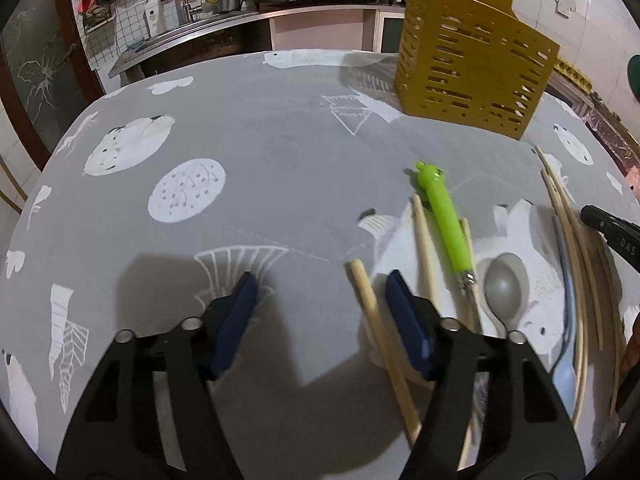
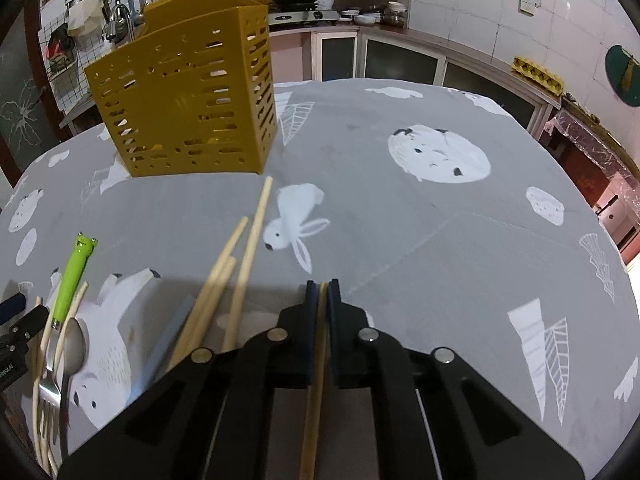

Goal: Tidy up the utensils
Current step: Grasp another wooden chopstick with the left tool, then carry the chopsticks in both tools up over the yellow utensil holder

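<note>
A yellow slotted utensil holder [image 1: 472,60] stands upright at the far side of the table; it also shows in the right wrist view [image 2: 188,108]. Wooden chopsticks [image 2: 240,264], a green frog-handled fork [image 1: 444,220], a grey spoon [image 1: 505,286] and a pale blue utensil [image 1: 564,264] lie loose on the cloth. My left gripper [image 1: 320,292] is open low over the table, with one chopstick [image 1: 380,340] lying between its jaws beside the right pad. My right gripper [image 2: 322,286] is shut on a wooden chopstick [image 2: 316,380] held lengthwise along its fingers.
The table carries a grey cloth with white animal prints [image 2: 440,216]. A kitchen counter with sink, stove and pots [image 1: 248,8] runs behind it. Cabinets and an egg tray [image 2: 538,74] stand to the right. The right gripper's tip [image 1: 612,232] shows at the left wrist view's right edge.
</note>
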{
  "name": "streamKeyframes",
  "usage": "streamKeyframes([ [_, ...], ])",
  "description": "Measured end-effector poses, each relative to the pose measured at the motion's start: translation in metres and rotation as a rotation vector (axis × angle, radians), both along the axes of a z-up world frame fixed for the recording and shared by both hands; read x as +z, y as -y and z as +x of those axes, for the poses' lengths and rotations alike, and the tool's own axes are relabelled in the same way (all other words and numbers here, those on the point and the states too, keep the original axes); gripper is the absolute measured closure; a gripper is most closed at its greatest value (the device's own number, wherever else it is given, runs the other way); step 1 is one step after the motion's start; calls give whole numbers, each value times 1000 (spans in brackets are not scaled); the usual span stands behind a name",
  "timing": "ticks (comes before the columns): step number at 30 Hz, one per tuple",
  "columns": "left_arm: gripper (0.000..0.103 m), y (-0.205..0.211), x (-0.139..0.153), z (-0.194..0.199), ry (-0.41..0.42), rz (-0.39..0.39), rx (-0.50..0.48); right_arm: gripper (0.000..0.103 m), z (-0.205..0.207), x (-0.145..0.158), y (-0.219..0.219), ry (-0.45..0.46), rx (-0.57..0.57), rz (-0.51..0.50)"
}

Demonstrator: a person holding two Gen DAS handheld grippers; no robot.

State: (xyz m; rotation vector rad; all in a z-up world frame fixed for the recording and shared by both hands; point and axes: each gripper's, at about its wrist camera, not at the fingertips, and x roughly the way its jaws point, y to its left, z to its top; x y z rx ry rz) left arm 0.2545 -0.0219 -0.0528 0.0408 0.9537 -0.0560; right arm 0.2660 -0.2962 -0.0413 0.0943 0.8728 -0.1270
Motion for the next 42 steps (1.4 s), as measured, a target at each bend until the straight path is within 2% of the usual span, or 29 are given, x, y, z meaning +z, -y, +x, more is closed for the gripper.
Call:
streamKeyframes([
  [3, 51, 6, 1, -3, -6, 12, -11, 97, 1, -2, 4, 4, -1, 17],
  [8, 57, 9, 1, 6, -27, 8, -16, 97, 6, -3, 8, 4, -5, 35],
  [11, 68, 11, 3, 12, -46, -2, -17, 97, 8, -3, 8, 0, 0, 31],
  [16, 91, 17, 4, 16, -39, 30, -51, 97, 9, -1, 8, -4, -1, 33],
  [18, 95, 18, 4, 17, -39, 32, -56, 97, 9, 0, 8, -3, -1, 25],
  [25, 95, 21, 5, 22, -38, 40, -72, 97, 5, 11, 8, 18, -13, 15],
  [29, 95, 17, 13, 26, -29, 11, -68, 98, -1, 23, 6, 46, -7, 17],
  [35, 96, 8, 37, 22, 42, -24, -63, 98, -15, 45, 7, 106, -12, 44],
  [42, 96, 3, 82, 2, 199, -11, -66, 98, -33, 76, -1, 194, -6, 37],
])
